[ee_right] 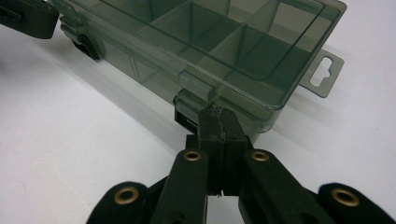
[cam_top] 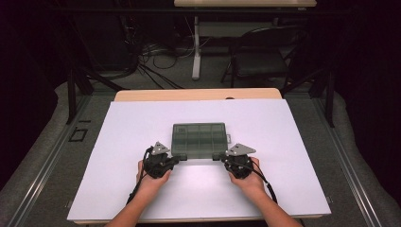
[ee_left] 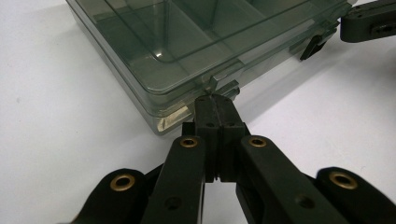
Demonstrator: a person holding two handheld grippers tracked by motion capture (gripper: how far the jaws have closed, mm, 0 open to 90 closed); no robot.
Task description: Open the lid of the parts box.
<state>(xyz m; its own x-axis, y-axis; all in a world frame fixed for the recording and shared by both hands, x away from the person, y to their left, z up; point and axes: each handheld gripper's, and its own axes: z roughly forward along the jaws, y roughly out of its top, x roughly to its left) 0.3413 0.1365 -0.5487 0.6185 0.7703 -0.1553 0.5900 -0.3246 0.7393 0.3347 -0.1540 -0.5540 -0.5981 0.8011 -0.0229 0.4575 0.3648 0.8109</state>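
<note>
The organizer box [cam_top: 199, 140], a shallow smoky-clear plastic case with a closed lid and divided compartments inside, lies flat near the middle of the white desk [cam_top: 142, 123]. From the high view it sits just past centre toward twelve o'clock of the person's hands. A hang tab [ee_right: 322, 70] sticks out from one short end, at about two o'clock in the right gripper view.

Along the box's near long edge are two latches. The left tool [cam_top: 178, 160] comes in from seven o'clock of the box, its two black jaws pressed fully together with nothing between them. In the left gripper view its closed tip [ee_left: 214, 103] touches the left latch [ee_left: 215, 87] at the lid's front edge. The right tool [cam_top: 219, 157] comes in from five o'clock, jaws likewise pressed together and holding nothing. In the right gripper view its tip [ee_right: 219, 116] meets the right latch [ee_right: 196, 100].

Each tool is held by one of the person's hands, the left hand [cam_top: 152, 179] and the right hand [cam_top: 249, 178], with forearms entering from six o'clock. Beyond the desk at twelve o'clock are a dark chair [cam_top: 262, 56] and floor cables [cam_top: 156, 61].
</note>
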